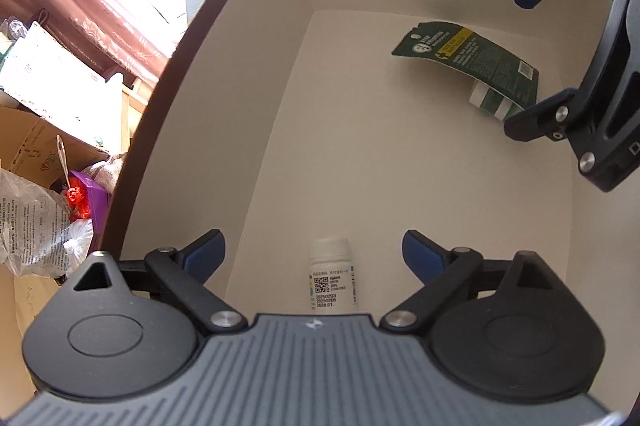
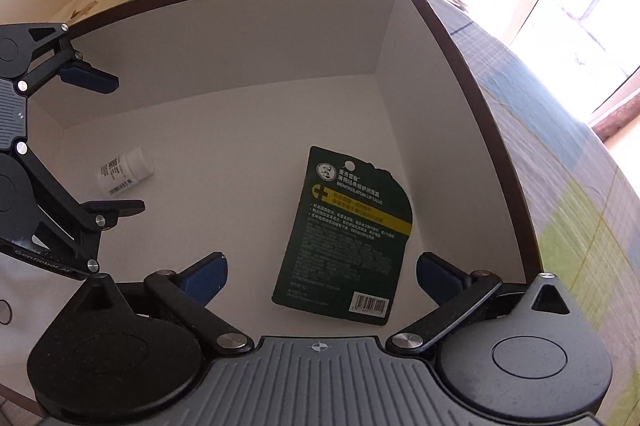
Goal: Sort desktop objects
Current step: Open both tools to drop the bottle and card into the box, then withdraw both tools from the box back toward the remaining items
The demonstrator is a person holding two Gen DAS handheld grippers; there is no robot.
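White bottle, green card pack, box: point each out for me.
White bottle (image 1: 332, 276), left wrist view, on its printed label.
Green card pack (image 2: 348, 238), right wrist view, on the card's middle.
Box (image 2: 248, 38), right wrist view, on its far wall.

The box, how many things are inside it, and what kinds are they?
White pill bottle, lying on its side: 1
Dark green lip balm card pack, lying flat: 1
Total inside the box: 2

The left gripper and right gripper hang over the box with jaws open, holding nothing.
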